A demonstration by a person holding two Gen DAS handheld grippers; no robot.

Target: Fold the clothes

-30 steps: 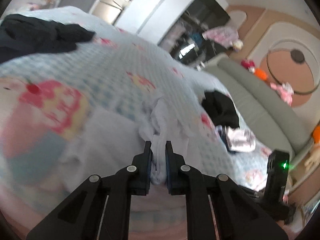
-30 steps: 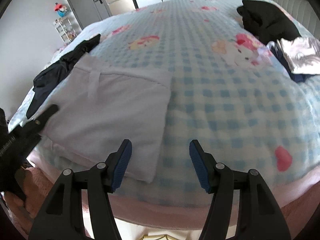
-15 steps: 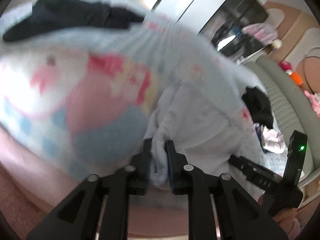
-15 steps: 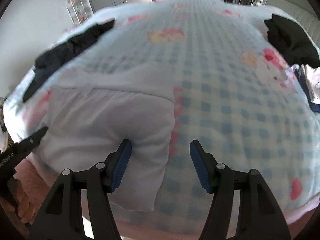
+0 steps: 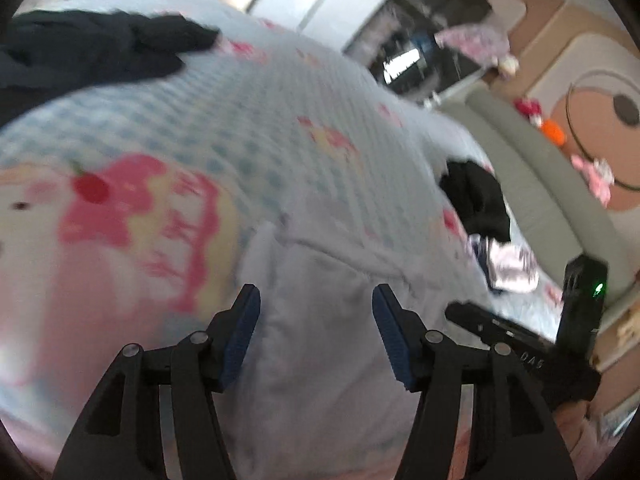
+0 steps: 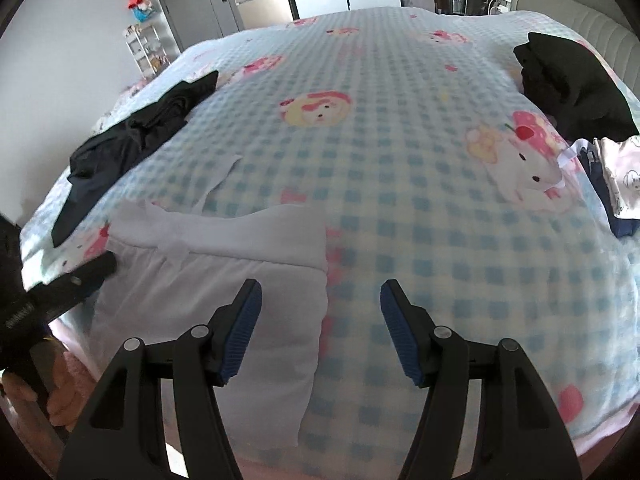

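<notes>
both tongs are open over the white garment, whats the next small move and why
Probably close the right tongs on the right edge of the white garment to fold it across. It lies flat on the checked blanket, and the left tongs hold nothing.

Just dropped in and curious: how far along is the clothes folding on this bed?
Early. The white garment lies spread near the bed's front edge, not yet a compact fold. Nothing is in hand: the left gripper and right gripper are both open above it. Left: a black garment sprawled on the left, another black one at the far right and a patterned pile beside it, though its folds are hard to judge.
</notes>
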